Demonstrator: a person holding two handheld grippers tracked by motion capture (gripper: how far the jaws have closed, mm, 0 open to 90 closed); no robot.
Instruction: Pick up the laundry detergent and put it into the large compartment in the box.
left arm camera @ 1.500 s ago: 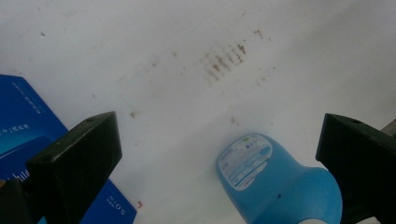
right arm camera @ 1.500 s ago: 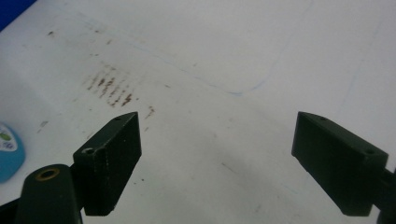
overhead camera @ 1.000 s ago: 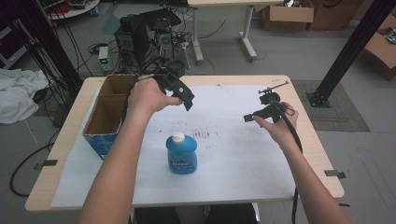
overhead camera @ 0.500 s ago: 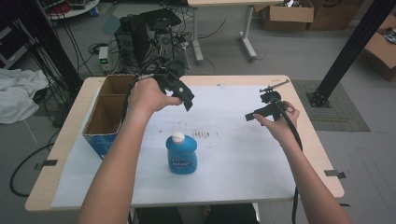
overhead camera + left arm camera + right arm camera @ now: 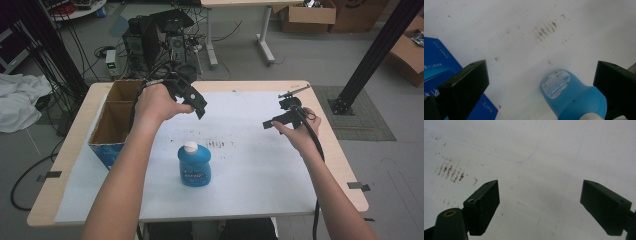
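Grey flooring, tangled cables and cardboard boxes surround the wooden counter [image 5: 65, 150], most of whose top lies under a white paper sheet [image 5: 250, 160] marked with small brown smudges near its middle. At the counter's left edge stands an open cardboard box [image 5: 112, 125] with 2 compartments and a blue outer wall. On the sheet, just right of that box's near corner, the blue bottle [image 5: 194, 165] stands upright with its white cap on top. Above and behind the bottle the left gripper [image 5: 200, 106] is held in the air, jaws spread wide and tilted down toward it; in the left gripper view the bottle sits low between those jaws, nearer the right one, untouched. Well to the right, the right gripper [image 5: 270, 123] hovers over bare paper, its jaws also spread wide with nothing between them
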